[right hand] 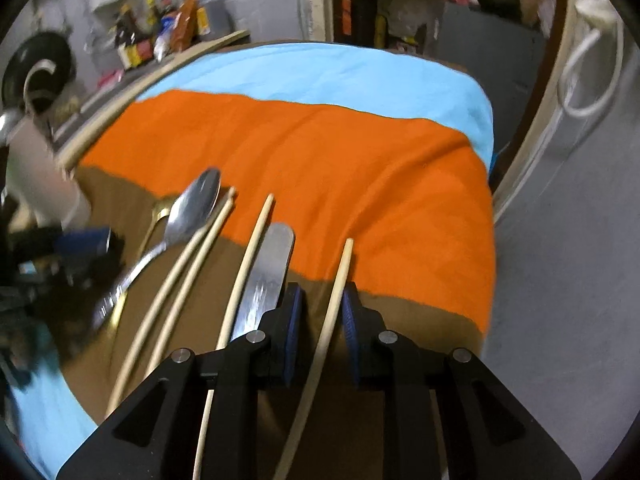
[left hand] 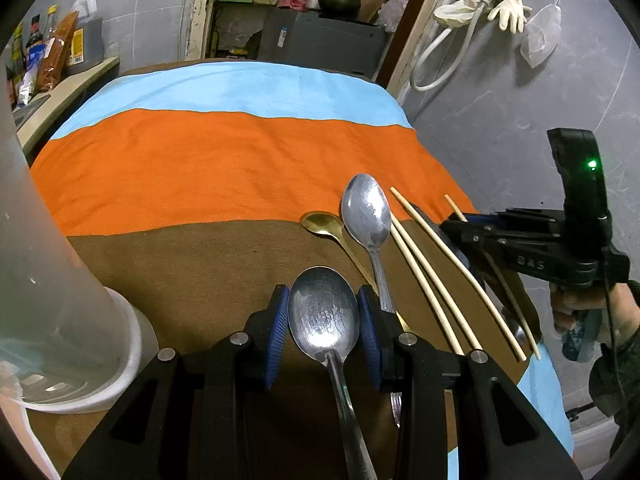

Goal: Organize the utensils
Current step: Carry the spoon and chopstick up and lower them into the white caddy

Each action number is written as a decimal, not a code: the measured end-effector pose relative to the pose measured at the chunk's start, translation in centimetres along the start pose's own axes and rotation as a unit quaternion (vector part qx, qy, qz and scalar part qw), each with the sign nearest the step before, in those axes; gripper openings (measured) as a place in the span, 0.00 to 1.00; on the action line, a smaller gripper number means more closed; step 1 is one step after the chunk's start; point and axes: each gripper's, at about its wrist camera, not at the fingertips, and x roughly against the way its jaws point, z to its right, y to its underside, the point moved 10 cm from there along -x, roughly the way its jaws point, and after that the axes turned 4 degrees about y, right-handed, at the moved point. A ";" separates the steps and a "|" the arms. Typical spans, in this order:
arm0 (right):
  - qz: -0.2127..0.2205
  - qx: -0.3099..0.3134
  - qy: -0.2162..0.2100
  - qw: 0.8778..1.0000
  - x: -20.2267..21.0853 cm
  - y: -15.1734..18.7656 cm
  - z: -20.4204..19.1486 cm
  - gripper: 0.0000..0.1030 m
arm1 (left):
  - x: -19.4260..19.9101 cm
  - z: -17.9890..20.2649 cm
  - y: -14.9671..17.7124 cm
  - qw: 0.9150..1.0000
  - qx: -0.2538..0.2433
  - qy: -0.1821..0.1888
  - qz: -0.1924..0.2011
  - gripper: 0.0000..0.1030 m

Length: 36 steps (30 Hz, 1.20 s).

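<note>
Close by, left tongs [left hand: 323, 322] clamped on a steel spoon [left hand: 322, 316] above the striped cloth [left hand: 224, 160] on the worktop. Right tongs [right hand: 320, 312] narrowed round one chopstick [right hand: 334, 300]; pad contact hard to tell. Crowding alongside: second steel spoon [left hand: 366, 210], gold spoon [left hand: 322, 222], three more chopsticks [left hand: 424, 272], a flat metal blade [right hand: 266, 276]. Translucent container [left hand: 48, 280] at left.

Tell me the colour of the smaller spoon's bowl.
Gold; the smaller spoon shows best in the left wrist view.

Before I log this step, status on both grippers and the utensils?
Left gripper shut on steel spoon. Right gripper astride one chopstick, gaps showing. Flat steel utensil alongside.
</note>
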 end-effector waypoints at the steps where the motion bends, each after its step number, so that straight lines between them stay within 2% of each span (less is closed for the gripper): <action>1: 0.005 -0.005 -0.001 1.000 0.1 0.0 0.0 0.08 | 0.1 0.1 0.0 1.000 -0.001 0.001 0.004 0.29; 4: 0.022 -0.045 -0.026 0.998 0.9 0.2 0.4 0.03 | 1.0 0.7 -0.2 1.000 -0.008 0.002 0.025 0.28; 8: 0.073 -0.084 -0.044 0.993 3.4 0.5 0.5 0.03 | 3.1 1.8 -0.5 0.997 -0.033 -0.009 0.067 0.28; 12: 0.152 -0.102 -0.054 0.982 7.5 0.3 -0.3 0.03 | 5.6 3.2 -0.7 0.991 -0.055 -0.024 0.119 0.28; 17: 0.235 -0.103 -0.068 0.964 11.3 -0.9 -2.4 0.03 | 8.9 3.5 -1.6 0.979 -0.049 -0.037 0.192 0.28; 22: 0.317 -0.081 -0.096 0.940 14.6 -3.5 -5.9 0.03 | 13.3 3.8 -3.1 0.965 -0.045 -0.042 0.254 0.28; 27: 0.398 -0.051 -0.147 0.904 18.2 -7.6 -10.5 0.03 | 18.7 2.2 -5.6 0.950 -0.039 -0.054 0.306 0.29; 29: 0.417 -0.047 -0.166 0.892 18.9 -9.3 -12.4 0.03 | 20.6 1.0 -6.6 0.945 -0.030 -0.061 0.321 0.29; 31: 0.436 -0.046 -0.194 0.877 19.6 -11.4 -14.7 0.03 | 23.0 -0.8 -7.4 0.936 -0.022 -0.079 0.342 0.29; 36: 0.458 -0.053 -0.248 0.852 20.1 -15.3 -18.7 0.03 | 27.0 -5.8 -8.5 0.916 0.005 -0.118 0.383 0.29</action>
